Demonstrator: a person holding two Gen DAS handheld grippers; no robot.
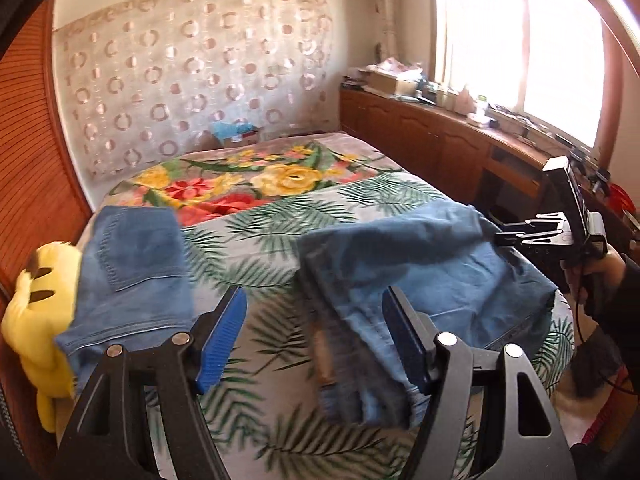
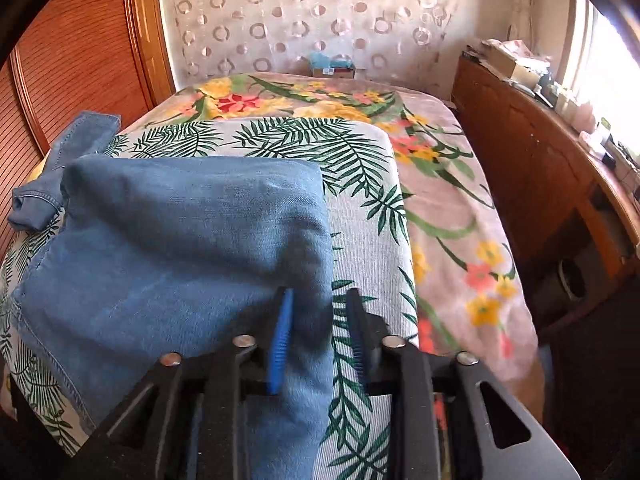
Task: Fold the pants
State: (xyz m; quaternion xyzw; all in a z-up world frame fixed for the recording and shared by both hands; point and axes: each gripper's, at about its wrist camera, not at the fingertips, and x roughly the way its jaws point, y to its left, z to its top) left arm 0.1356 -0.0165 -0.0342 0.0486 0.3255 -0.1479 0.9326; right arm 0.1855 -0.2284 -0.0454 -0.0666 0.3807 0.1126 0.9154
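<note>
Two grippers: one left gripper (image 1: 314, 296) and one right gripper (image 2: 319, 294), both over the near end of the bed (image 2: 460, 216).
Left fingers: the two blue pads are wide apart, with nothing between them.
Right fingers: the two pads are apart. An edge of the pants lies between them, but a strip of sheet shows beside one pad, so they do not squeeze it.
Pants: one blue heap of pants (image 1: 420, 272) lies on the near right part of the bed, on the leaf sheet.
Second blue piece: one more denim piece (image 1: 136, 264) with one pocket lies at the left edge of the bed, apart from the heap. I cannot tell if it is a second pair.
Covers: two, one leaf sheet (image 1: 256, 240) on the near half of the bed and one flower blanket (image 1: 240, 184) on the far half.
Toy: one yellow soft toy (image 1: 36, 312) at the left edge of the bed, touching the second denim piece.
Hand: one hand (image 1: 600, 276) holds the right gripper beside the right edge of the bed.
Box: one box (image 1: 240, 134) at the far end of the bed.
</note>
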